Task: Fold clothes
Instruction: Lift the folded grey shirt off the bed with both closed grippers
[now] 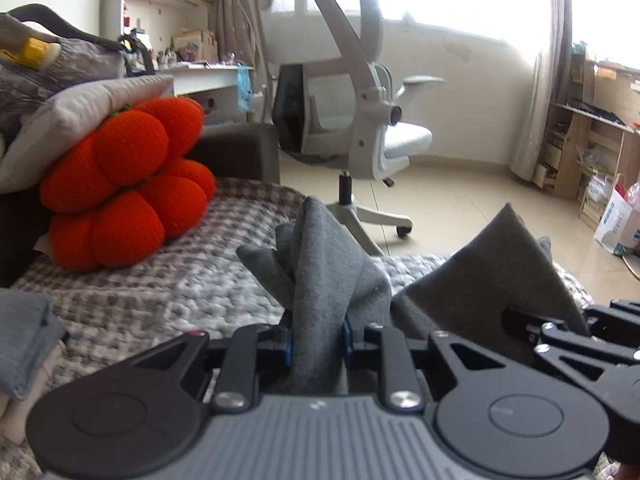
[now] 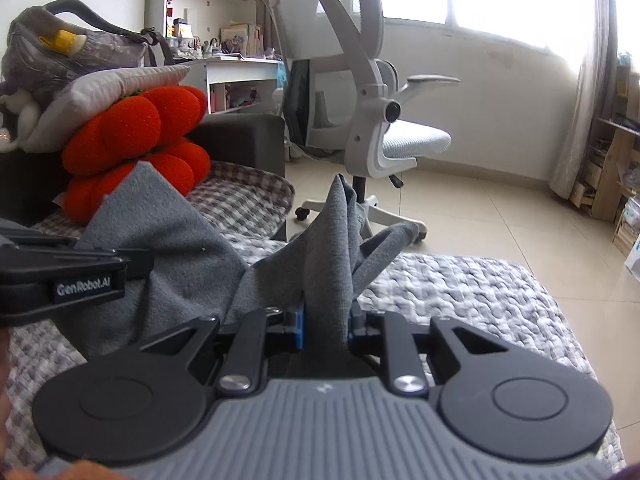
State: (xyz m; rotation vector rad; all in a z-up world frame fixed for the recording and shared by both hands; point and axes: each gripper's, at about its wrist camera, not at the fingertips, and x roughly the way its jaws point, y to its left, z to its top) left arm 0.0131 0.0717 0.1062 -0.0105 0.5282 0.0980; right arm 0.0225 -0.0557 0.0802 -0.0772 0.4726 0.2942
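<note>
A grey garment (image 1: 332,276) is held up above the checked blanket (image 1: 160,280). My left gripper (image 1: 318,340) is shut on a bunched fold of it, which rises in a peak between the blue pads. My right gripper (image 2: 325,326) is shut on another fold of the same grey garment (image 2: 328,260). In the left wrist view the right gripper (image 1: 560,340) shows at the right edge with a second peak of cloth over it. In the right wrist view the left gripper (image 2: 64,280) sits at the left edge, cloth draped behind it.
Red plush cushions (image 1: 128,184) and a grey pillow (image 1: 80,108) are piled at the left on a dark sofa. A folded grey item (image 1: 24,340) lies at the left edge. A white office chair (image 2: 372,120) stands on the tiled floor beyond. Wooden shelves (image 1: 592,148) stand at the right.
</note>
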